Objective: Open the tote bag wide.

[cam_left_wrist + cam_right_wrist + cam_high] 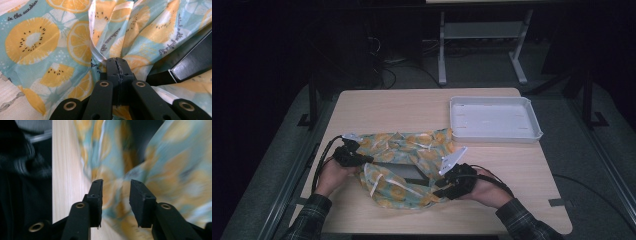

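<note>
Two grippers flanking fruit-print bag [404, 167], left gripper [116, 65] pinching its edge

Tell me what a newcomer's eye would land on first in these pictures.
The fruit-print bag, teal with orange citrus slices, lies rumpled at the near middle of the wooden table, a dark box showing in its mouth. The left gripper is shut on a fold of it, while the right gripper stands open beside it. A white tray sits far right.
</note>
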Tool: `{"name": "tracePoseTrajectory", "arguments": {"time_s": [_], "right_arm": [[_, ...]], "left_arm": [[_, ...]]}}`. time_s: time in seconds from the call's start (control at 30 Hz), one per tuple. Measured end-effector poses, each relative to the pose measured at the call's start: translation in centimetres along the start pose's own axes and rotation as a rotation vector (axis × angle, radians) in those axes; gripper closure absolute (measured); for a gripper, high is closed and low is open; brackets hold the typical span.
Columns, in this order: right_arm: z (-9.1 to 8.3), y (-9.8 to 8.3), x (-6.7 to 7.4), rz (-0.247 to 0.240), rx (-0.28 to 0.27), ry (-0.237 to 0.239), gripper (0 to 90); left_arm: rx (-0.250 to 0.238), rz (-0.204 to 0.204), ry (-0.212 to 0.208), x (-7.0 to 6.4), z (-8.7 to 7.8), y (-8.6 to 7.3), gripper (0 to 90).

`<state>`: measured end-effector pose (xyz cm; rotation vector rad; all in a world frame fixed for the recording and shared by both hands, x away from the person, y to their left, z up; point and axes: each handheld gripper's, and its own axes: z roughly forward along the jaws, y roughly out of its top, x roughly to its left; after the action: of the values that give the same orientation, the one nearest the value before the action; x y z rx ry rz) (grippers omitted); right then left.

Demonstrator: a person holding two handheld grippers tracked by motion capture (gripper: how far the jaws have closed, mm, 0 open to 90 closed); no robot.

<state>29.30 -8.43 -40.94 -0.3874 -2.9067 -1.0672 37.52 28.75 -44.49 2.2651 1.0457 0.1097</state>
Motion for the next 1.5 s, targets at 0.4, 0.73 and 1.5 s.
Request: {"name": "tracePoseTrajectory", "arguments": {"time_s": [0.4, 0.73, 1.5], "right_arm": [[0.6, 3.4, -3.1, 0.093, -0.077, -0.137, 66.0], [1.2, 1.9, -5.1, 0.169, -0.032, -0.238, 87.8], [4.5, -0.3, -5.5, 0.145, 0.134, -0.21, 88.4]], "left_arm": [[-0.005, 0.002, -0.009, -0.1, -0.2, 0.1, 89.2], [0.003, 0.018, -0.007, -0.2, -0.2, 0.1, 89.3], [-0.173, -0.031, -0.034, -0.6, -4.3, 1.5, 69.7]]}}
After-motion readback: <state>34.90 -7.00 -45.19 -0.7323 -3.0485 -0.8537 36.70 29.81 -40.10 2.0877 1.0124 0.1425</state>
